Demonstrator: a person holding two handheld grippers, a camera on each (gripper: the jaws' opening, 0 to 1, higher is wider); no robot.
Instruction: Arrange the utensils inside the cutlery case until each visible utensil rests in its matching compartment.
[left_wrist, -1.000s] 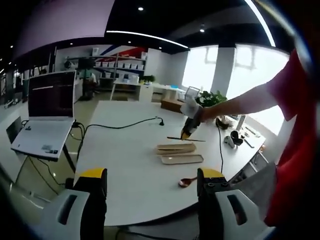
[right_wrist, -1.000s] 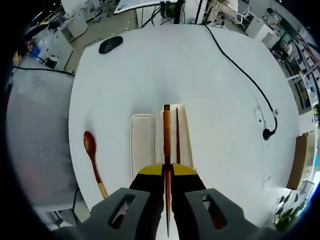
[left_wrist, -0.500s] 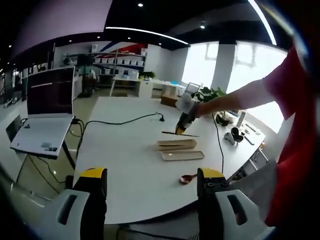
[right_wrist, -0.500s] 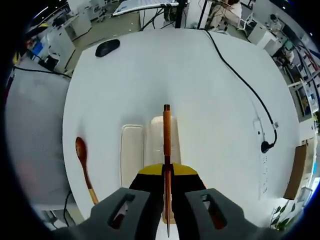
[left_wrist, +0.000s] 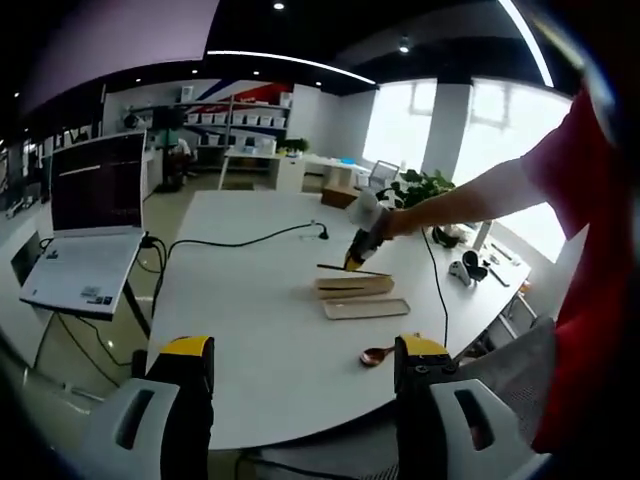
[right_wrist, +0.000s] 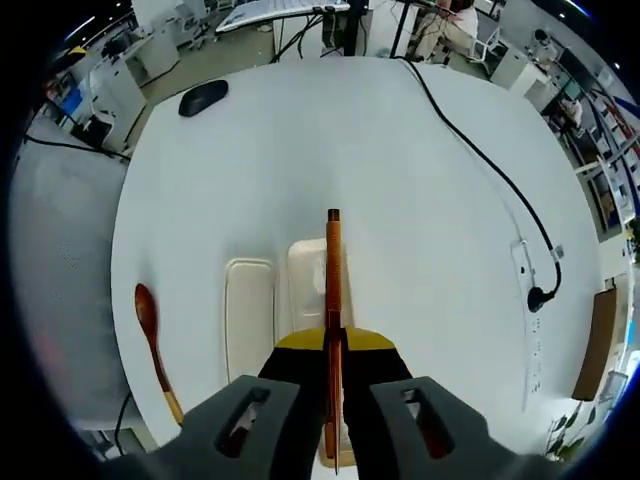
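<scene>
My right gripper is shut on a brown chopstick that points forward over the cutlery case. The case lies as two beige trays side by side, the left tray and the right tray, and both look bare. A wooden spoon lies on the white table to the left of them. In the left gripper view, the trays and the spoon lie far ahead, with the right gripper held above them by a person's arm. My left gripper is open with nothing in it.
A black mouse sits at the table's far left. A black cable crosses the right side to a plug. An open laptop stands on a stand left of the table. A person's red sleeve is on the right.
The right gripper has shifted over the trays with the chopstick; trays and spoon now sit lower and further left in its view. The left gripper stays open and nearly still.
</scene>
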